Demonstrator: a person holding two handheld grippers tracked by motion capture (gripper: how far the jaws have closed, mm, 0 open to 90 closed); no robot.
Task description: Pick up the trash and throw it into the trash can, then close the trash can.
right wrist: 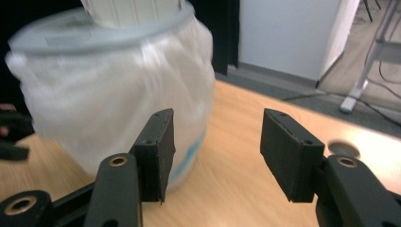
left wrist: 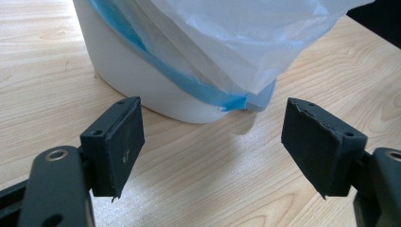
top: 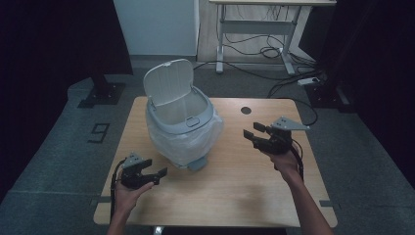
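Note:
A white pedal bin stands on the wooden table with its grey lid tipped up. A clear bag hangs over the outside of its rim, with a blue band low on the wall. My left gripper rests at the front left, open and empty, and points at the bin's base; its pads stand wide apart. My right gripper hovers to the bin's right, open, nothing between its pads, facing the bagged wall.
The bin's grey foot pedal juts toward the front. A round cable hole sits near the table's far edge. Behind the table are a desk frame and cables on the floor.

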